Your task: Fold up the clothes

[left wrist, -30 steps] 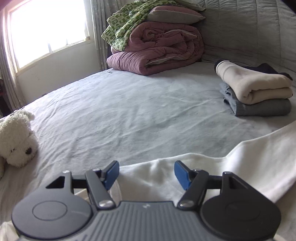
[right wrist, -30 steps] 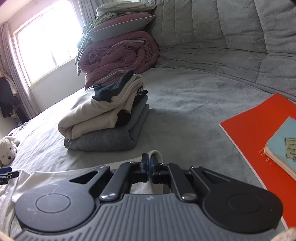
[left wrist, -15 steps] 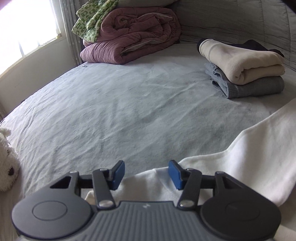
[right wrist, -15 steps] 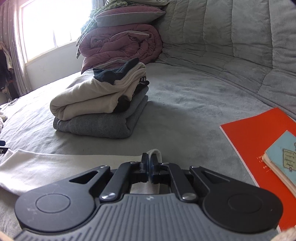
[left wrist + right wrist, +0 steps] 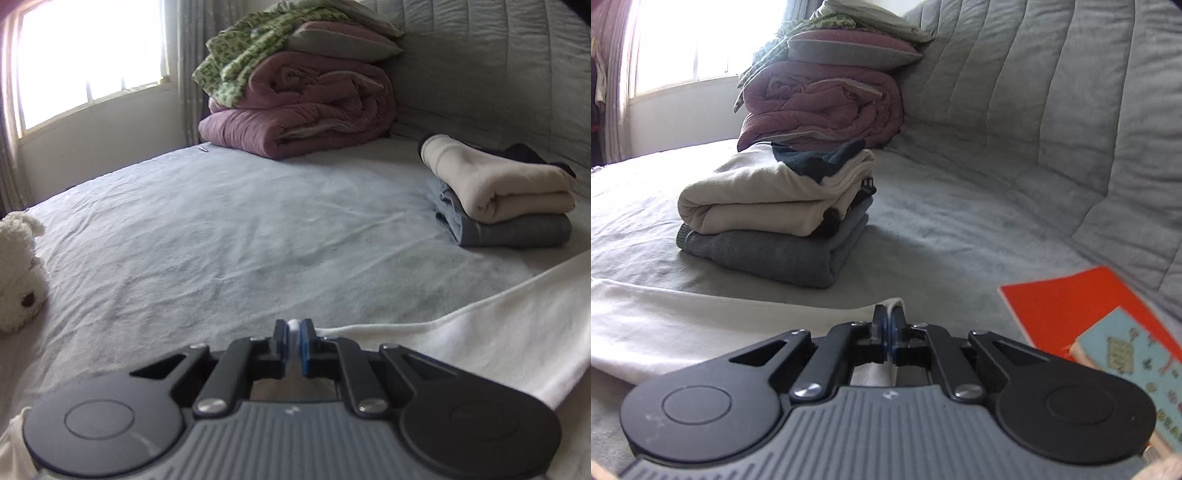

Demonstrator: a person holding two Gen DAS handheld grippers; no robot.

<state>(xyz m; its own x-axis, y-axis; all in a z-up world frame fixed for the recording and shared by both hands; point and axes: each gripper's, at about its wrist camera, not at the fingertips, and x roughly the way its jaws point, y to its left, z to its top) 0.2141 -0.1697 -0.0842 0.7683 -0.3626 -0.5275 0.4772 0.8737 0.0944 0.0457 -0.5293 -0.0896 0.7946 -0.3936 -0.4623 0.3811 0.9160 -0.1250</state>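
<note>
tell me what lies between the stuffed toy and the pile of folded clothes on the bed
Nothing: in the left wrist view, only bare, wrinkled grey bedsheet runs from the white stuffed toy to the folded stack.

Both wrist views low over bed [image 5: 229, 236], facing headboard; share clothes stack [image 5: 775, 218].

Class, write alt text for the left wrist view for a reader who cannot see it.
The left gripper, just closed, pinches the edge of a white garment on a grey bed. Beyond lie a stack of folded clothes, rolled maroon bedding and a white plush toy.
</note>
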